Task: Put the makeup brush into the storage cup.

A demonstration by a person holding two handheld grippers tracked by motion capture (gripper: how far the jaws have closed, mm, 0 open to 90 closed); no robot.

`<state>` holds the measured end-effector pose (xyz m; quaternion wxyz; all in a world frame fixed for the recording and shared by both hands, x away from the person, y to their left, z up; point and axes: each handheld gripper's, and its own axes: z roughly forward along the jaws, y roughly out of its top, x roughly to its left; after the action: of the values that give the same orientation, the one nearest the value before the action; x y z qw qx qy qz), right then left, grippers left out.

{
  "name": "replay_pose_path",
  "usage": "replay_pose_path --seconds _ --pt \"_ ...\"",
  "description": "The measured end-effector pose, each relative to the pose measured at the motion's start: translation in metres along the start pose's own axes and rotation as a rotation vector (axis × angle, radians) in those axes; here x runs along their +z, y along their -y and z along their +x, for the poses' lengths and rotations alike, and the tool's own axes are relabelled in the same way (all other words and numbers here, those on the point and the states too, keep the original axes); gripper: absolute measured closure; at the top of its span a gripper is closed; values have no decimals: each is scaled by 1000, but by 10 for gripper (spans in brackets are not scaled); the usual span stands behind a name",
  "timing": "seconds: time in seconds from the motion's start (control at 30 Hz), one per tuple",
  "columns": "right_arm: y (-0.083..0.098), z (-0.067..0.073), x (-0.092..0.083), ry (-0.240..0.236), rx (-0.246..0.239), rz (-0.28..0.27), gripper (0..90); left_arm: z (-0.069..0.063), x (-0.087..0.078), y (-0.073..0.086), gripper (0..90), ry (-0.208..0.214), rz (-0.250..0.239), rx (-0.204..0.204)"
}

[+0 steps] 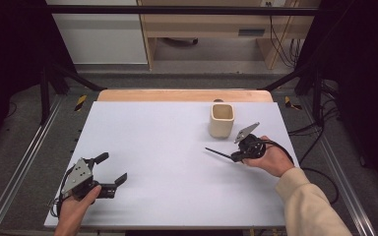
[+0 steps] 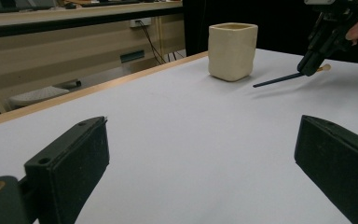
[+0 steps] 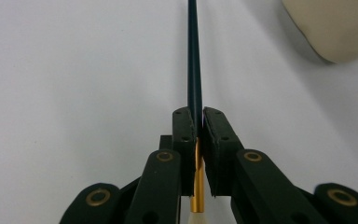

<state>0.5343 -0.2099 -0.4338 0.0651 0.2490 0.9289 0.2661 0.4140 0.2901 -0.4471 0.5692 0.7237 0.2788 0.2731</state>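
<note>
Your right gripper [image 3: 199, 122] has its jaws closed tight on a dark pencil [image 3: 194, 56] near its gold ferrule, the tip reaching out low over the counter [image 1: 167, 147] just beside the cream cup [image 1: 222, 120]. Held so near the end, the pencil may pivot or slip if its tip catches. Your left gripper [image 1: 109, 169] hovers wide open and empty, well apart.

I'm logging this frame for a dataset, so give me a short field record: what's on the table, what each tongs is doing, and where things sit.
surface: white table top
cup: cream cup, upright, far right part of table
pencil: dark pencil, gold ferrule, clamped near its eraser end
right tongs: shut on pencil, just in front of the cup
left tongs: open, holding nothing, near left corner
</note>
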Motion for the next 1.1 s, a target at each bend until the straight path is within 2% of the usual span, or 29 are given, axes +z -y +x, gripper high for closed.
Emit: replay_pose_path --seconds 0.2,0.37,0.4,0.5,0.53,0.6,0.63,0.67,0.7,0.73,0.8,0.87,0.93,1.1 --pt "-4 8 -6 -10 -11 -42 838 -9 5 -4 22 6 20 51" --pt "-8 15 -11 -18 -39 -58 838 -17 12 -9 22 10 44 90" --pt "-12 19 -13 -21 -58 -62 838 -19 14 -11 22 14 55 102" --pt "-15 23 -15 -29 -72 -60 838 -26 22 -19 22 22 93 161" --pt "-20 26 -15 -34 -85 -63 838 -30 28 -25 22 40 107 184" --pt "-25 29 -15 -38 -100 -63 839 -33 32 -28 22 44 115 199" --pt "-28 29 -15 -44 -111 -65 838 -37 38 -33 21 50 134 231" --pt "-31 31 -15 -45 -116 -56 838 -37 38 -33 20 50 134 231" --pt "-34 31 -15 -52 -134 -55 838 -42 43 -37 20 61 146 255" --pt "-36 33 -14 -53 -130 -55 838 -42 43 -37 21 61 146 255" --pt "-41 36 -13 -62 -146 -50 838 -49 52 -45 22 84 164 302" --pt "-45 38 -12 -72 -161 -40 838 -51 54 -46 26 85 166 308" --pt "-48 42 -11 -76 -169 -37 838 -60 62 -53 34 105 189 359" --pt "-54 51 -7 -95 -187 -24 838 -68 71 -60 54 114 194 396"
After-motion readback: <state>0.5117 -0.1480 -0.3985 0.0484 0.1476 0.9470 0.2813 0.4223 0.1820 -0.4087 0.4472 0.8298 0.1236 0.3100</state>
